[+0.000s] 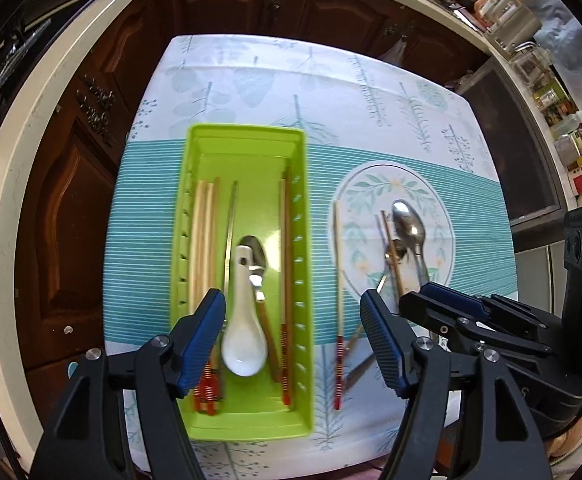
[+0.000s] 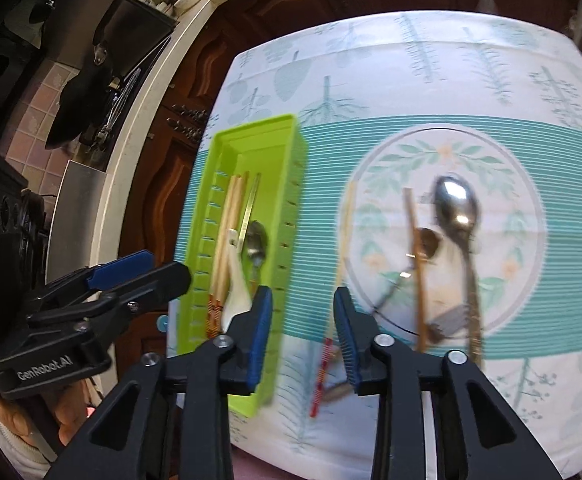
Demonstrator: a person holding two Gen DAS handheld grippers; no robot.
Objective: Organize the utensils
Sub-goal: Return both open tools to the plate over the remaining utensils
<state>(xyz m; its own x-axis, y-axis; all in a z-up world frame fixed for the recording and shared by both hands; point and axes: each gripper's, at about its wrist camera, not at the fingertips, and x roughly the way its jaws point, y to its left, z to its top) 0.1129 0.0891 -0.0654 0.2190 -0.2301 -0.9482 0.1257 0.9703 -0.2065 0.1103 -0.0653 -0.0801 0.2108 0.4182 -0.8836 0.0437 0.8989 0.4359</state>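
Jaws of the left gripper (image 1: 293,344) stand wide apart with nothing clamped between them, both blue pads bare, hanging above the near end of the green utensil tray (image 1: 299,216) and pointing steeply down at it. In that tray lie a white ceramic spoon (image 1: 244,344), a metal spoon (image 1: 255,256) and several chopsticks along both long walls. The right gripper (image 2: 302,338) is parted less widely, also holding nothing; its pads hover over the tablecloth (image 2: 491,80) between the tray and the round floral plate (image 2: 523,216), tilted down toward the table. A loose chopstick (image 2: 341,264) with a red patterned end lies on the cloth just under that gap, beside the plate's left rim. On the plate rest a large metal spoon (image 2: 457,208), a smaller spoon (image 2: 429,244) and a wooden chopstick (image 2: 417,264) crossing each other. Each gripper's black body shows at the edge of the other's view, side by side and apart.
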